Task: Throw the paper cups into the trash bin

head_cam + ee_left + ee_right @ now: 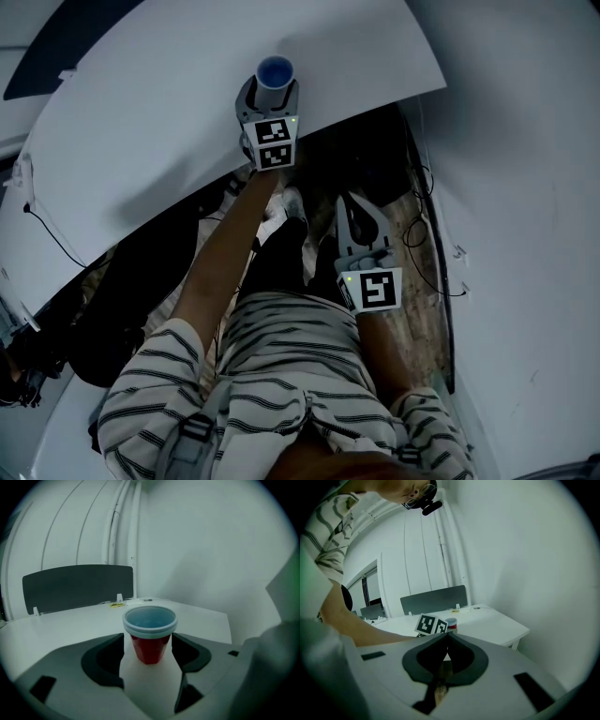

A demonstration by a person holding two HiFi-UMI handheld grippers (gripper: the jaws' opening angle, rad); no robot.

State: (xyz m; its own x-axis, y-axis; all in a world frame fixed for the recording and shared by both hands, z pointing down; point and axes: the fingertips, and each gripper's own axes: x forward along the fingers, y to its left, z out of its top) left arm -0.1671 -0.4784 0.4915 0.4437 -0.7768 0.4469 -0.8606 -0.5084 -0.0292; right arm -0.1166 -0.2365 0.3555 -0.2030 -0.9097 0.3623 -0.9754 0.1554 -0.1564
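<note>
Red paper cup with a blue inside stands upright on the white table, between the wide-open jaws of the left gripper, which do not squeeze it. Further right and nearer, the right gripper hangs off the table edge, jaws together and empty.

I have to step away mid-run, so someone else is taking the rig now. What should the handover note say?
Left tongs: open, straddling the upright red paper cup on the white table, not gripping it.
Right tongs: shut, empty, held low off the table's edge.
Trash bin: in no view.
Done: cup lined up between the left tongs.
Left: close, lift, find the bin, drop the cup in.
</note>
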